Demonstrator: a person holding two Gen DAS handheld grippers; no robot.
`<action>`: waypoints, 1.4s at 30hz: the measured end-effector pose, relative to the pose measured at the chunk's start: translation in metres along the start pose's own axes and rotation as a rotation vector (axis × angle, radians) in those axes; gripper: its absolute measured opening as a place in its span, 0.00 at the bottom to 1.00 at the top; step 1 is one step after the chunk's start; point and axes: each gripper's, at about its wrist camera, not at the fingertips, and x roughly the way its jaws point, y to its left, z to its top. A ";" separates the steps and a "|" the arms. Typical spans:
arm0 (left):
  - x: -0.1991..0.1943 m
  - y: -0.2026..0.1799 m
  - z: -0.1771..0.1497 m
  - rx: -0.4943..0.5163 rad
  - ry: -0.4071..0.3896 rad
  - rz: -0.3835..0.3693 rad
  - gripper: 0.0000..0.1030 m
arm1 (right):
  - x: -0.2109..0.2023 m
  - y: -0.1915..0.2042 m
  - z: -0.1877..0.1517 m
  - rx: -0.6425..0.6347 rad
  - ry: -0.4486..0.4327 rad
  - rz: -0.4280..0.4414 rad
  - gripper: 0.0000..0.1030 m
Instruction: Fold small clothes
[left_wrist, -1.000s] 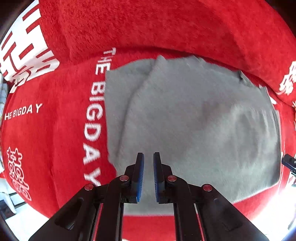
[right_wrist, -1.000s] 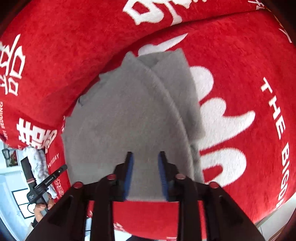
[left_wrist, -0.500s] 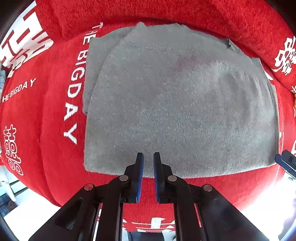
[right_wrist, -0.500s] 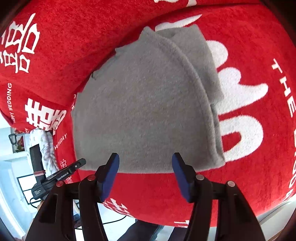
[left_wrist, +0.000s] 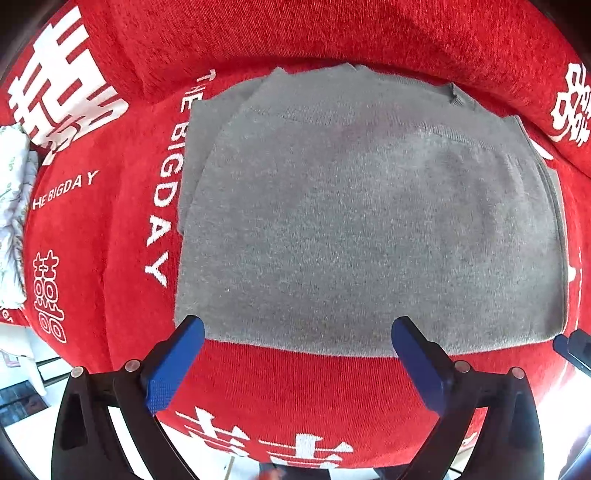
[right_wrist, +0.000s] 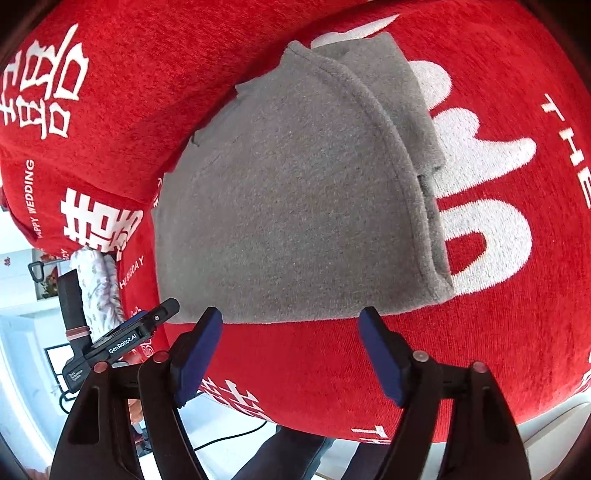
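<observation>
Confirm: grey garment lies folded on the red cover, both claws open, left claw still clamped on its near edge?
Not quite. In the left wrist view the left claw has just been opening and grips nothing; the grey garment lies free on the red cover. The right claw has been opening too, empty.

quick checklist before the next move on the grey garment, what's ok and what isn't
1. Left gripper free of cloth: ok, jaws just opened wide, nothing between them.
2. Right gripper free of cloth: ok, jaws just opened, nothing held.
3. Grey garment lying flat on the red blanket: ok.
4. Fold edges aligned: not ok, a lower layer sticks out at one side.
5. Near edge reachable: ok, it lies just beyond both grippers' tips.
</observation>
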 end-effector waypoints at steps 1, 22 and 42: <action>0.000 -0.001 0.001 -0.002 -0.001 -0.002 0.99 | 0.000 -0.002 0.000 0.008 -0.002 0.004 0.77; 0.032 0.114 0.021 0.178 -0.010 -0.079 0.99 | 0.094 0.089 -0.069 0.191 0.005 0.091 0.77; 0.058 0.224 0.034 0.002 -0.053 -0.082 0.99 | 0.192 0.261 0.062 -0.127 -0.176 -0.082 0.12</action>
